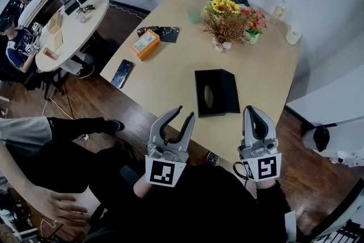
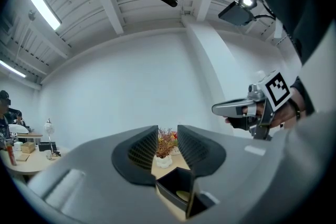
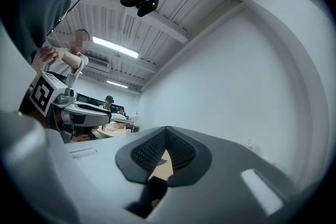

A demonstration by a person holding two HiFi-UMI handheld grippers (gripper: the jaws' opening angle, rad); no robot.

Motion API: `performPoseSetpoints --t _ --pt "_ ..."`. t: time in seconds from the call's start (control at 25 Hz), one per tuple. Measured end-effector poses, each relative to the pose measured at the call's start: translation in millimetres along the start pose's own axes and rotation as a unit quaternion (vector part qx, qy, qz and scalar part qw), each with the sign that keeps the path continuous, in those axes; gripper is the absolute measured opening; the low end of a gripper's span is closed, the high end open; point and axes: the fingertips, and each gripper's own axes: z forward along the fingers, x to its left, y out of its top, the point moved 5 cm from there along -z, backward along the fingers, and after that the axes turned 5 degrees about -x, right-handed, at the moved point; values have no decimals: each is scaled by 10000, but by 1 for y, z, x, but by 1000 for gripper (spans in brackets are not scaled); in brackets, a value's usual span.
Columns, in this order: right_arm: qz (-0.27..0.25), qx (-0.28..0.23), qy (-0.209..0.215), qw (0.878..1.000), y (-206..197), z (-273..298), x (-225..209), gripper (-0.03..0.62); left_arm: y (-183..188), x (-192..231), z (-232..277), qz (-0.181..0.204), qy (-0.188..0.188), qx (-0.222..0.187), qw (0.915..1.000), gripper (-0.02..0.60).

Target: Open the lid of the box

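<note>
While black box sits closed on table | left fingers narrowly apart, empty | right fingers pressed together

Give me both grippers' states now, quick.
Left gripper: jaws slightly apart, holding nothing.
Right gripper: jaws closed, holding nothing.

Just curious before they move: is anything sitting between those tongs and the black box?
Nothing visible does. Bare tabletop lies between the left tongs, the right tongs and the black box; the flowers stand beyond it.
</note>
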Motion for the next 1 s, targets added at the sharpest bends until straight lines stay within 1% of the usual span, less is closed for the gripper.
performPoseSetpoints --t 0.16,0.28,0.32,0.44,0.48,0.64,1.0 --pt "-56 68 24 10000 1 -1 3 0 2 0 -2 -5 -11 -20 10000 94" --pt "-74 55 14 10000 1 2 1 0 7 4 2 62 12 -216 9997 94" --pt "-93 19 14 10000 1 6 -1 0 6 6 5 81 18 -201 9998 94" --pt "-71 43 12 10000 -2 2 -2 0 -3 1 1 64 -42 147 9999 94" --pt "-49 88 13 9999 -3 -2 0 0 -5 -2 -2 41 -61 205 9998 94" --pt "-68 63 16 10000 1 1 2 0 1 2 0 18 -21 42 10000 92" --pt "-109 51 52 9999 0 4 1 0 3 4 2 57 -7 4 10000 92"
